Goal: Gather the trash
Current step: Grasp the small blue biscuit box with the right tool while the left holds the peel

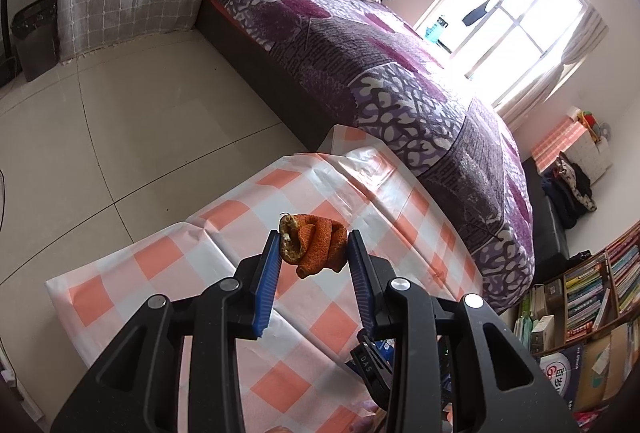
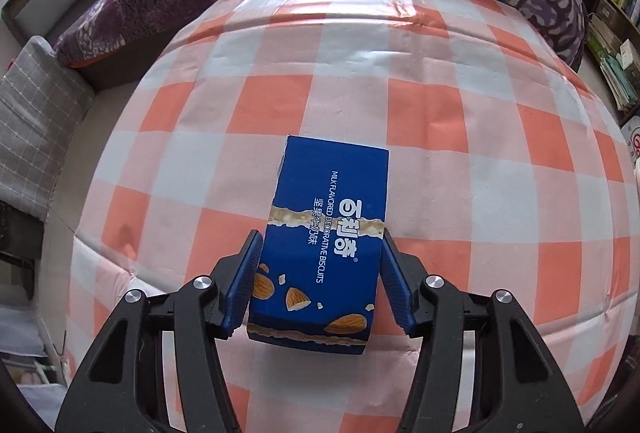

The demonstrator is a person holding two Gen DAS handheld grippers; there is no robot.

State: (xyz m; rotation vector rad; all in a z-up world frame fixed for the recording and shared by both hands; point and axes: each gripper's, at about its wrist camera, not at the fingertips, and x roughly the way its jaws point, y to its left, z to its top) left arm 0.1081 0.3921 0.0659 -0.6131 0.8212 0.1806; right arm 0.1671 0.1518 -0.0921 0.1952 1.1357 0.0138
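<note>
The curled, dried orange peel point(image 1: 316, 245) is bumpy and rusty orange, with a brown crusty bit on one end. The left gripper point(image 1: 313, 247) has its blue fingers closed on the peel and holds it up in the air above the table with the orange-and-white checked cloth point(image 1: 224, 217). The blue cardboard biscuit box with almond pictures point(image 2: 326, 229) lies flat on that same table, near its middle. The right gripper point(image 2: 320, 265) has a finger on each side of the box, close against it — I cannot tell if it is squeezing. Beside the table, on its far side, is a bed with a purple patterned cover point(image 1: 360, 45). Only the left view shows the bright window point(image 1: 516, 17), the tiled floor point(image 1: 120, 129) and the wooden bookshelf full of books point(image 1: 596, 293) — and only the right view shows the whole box.
</note>
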